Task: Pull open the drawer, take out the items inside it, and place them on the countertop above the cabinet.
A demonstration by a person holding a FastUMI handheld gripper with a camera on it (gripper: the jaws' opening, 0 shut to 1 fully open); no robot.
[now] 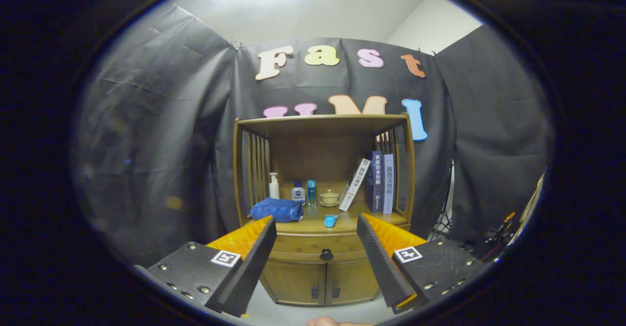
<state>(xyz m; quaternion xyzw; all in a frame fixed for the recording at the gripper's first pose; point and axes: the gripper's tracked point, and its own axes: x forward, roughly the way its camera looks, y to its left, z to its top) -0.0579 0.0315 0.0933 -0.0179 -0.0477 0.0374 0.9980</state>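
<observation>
A wooden cabinet [323,277] stands some way beyond my fingers, against the black cloth wall. Its drawer [298,244] is closed, with a dark round knob [326,254] in the middle of its front. Above the drawer lies the countertop [308,226], under a slatted shelf hutch. My gripper [317,228] is open, well short of the cabinet, and the knob shows in the gap between the two fingers. Nothing is held. What lies inside the drawer is hidden.
On the countertop sit a folded blue towel [277,209], a white pump bottle [274,186], two small bottles [304,192], a small lidded pot [329,198], a blue object [331,220] near the front edge, and books [376,182]. Two lower doors [323,279]. A tripod [445,223] stands right.
</observation>
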